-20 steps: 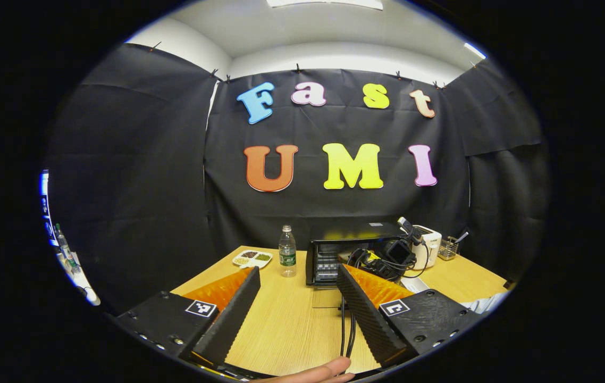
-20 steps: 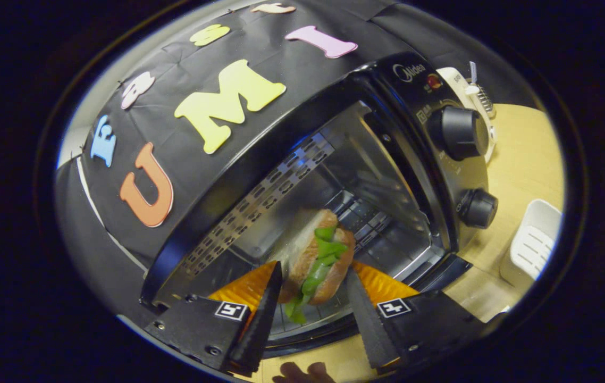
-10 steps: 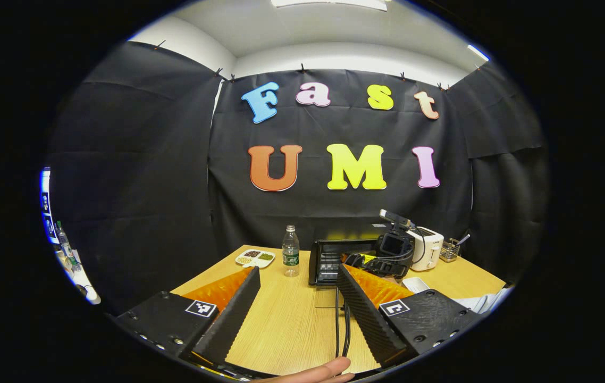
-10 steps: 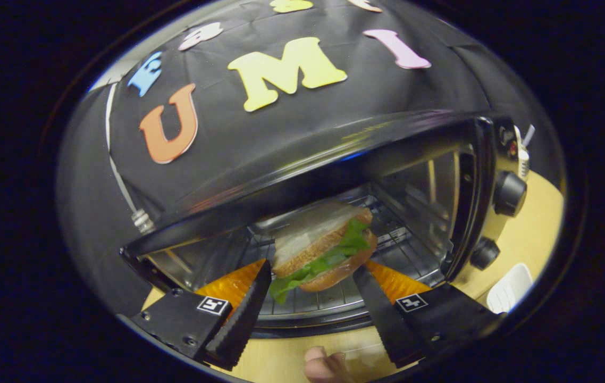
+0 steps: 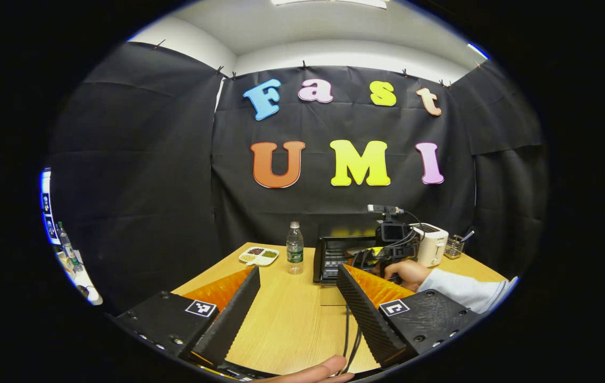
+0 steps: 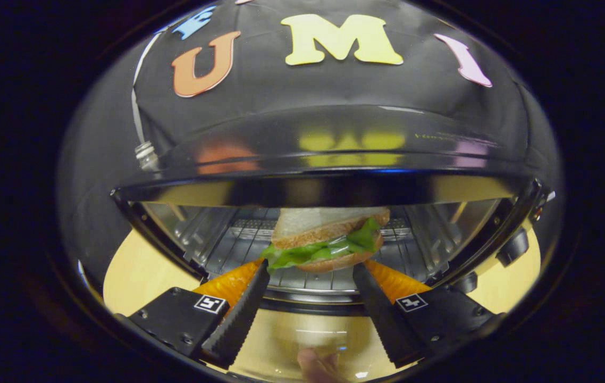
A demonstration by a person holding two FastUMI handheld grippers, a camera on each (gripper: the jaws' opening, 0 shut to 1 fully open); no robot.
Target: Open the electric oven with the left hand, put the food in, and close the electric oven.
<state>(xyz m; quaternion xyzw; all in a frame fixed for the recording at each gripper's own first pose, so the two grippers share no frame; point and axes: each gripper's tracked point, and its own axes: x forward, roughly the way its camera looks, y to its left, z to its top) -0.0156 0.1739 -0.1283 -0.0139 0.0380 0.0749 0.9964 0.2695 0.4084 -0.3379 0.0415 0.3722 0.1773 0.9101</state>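
Observation:
The black electric oven [image 6: 334, 143] stands open, its glass door [image 6: 308, 340] folded down flat under my right gripper [image 6: 310, 268]. That gripper is shut on a sandwich [image 6: 329, 234] of brown bread and green lettuce, held level at the oven's mouth just above the wire rack [image 6: 228, 250]. In the left gripper view the oven [image 5: 329, 255] sits far back on the wooden table [image 5: 292, 319], with a sleeved hand [image 5: 440, 282] holding the other gripper in front of it. My left gripper [image 5: 298, 274] hangs open above the table, nothing between its fingers.
A water bottle [image 5: 295, 247] and a white divided plate [image 5: 259, 256] stand left of the oven. A white toaster [image 5: 431, 244] and a wire utensil holder [image 5: 454, 247] stand to its right. Cables [image 5: 350, 335] run across the table. Oven knobs [image 6: 512, 247] are at the right.
My right gripper has rolled from tilted to level and now faces the oven opening squarely, the sandwich still in it. The left gripper has hardly moved; a sleeved arm has come into its view.

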